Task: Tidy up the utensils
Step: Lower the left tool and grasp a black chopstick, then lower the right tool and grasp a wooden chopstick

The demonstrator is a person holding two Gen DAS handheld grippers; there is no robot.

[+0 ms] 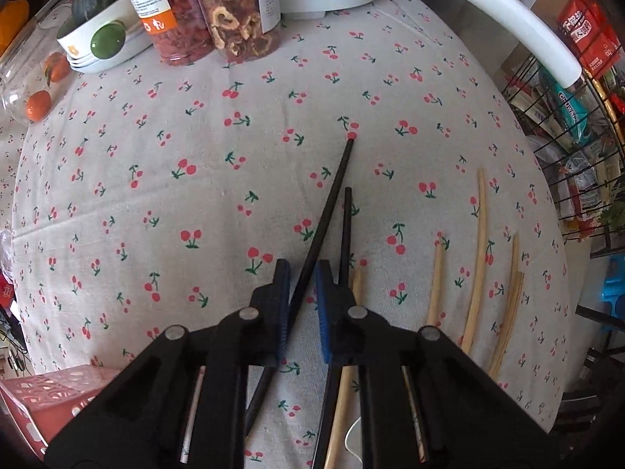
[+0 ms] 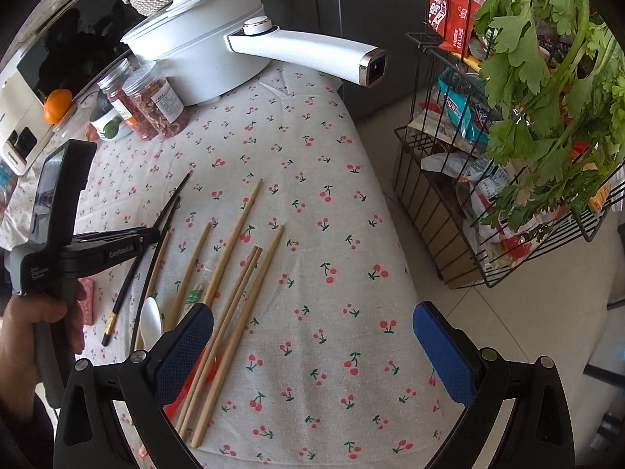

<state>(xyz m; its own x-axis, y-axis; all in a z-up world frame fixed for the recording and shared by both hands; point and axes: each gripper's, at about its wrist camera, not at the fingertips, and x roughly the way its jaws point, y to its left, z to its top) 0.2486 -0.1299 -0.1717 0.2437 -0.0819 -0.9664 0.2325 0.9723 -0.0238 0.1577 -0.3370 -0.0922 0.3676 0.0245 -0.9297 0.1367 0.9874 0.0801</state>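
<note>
Two black chopsticks lie on the cherry-print tablecloth. In the left wrist view my left gripper (image 1: 304,273) straddles the longer black chopstick (image 1: 324,211), its jaws narrowly apart and not pressing it; the shorter black chopstick (image 1: 345,234) lies just right of it. Several wooden chopsticks (image 1: 478,250) lie to the right. In the right wrist view my right gripper (image 2: 312,322) is wide open and empty above the cloth, with the wooden chopsticks (image 2: 234,273) by its left finger. The left gripper (image 2: 148,234) shows there over the black chopsticks (image 2: 166,215). A white spoon (image 2: 151,322) lies among them.
A pink perforated holder (image 1: 50,394) stands at the lower left. Jars of dried fruit (image 1: 234,8), a white bowl (image 1: 97,39) and a white pot (image 2: 203,51) with a long handle stand at the back. A wire rack (image 2: 488,195) of snacks and greens stands off the table's right edge.
</note>
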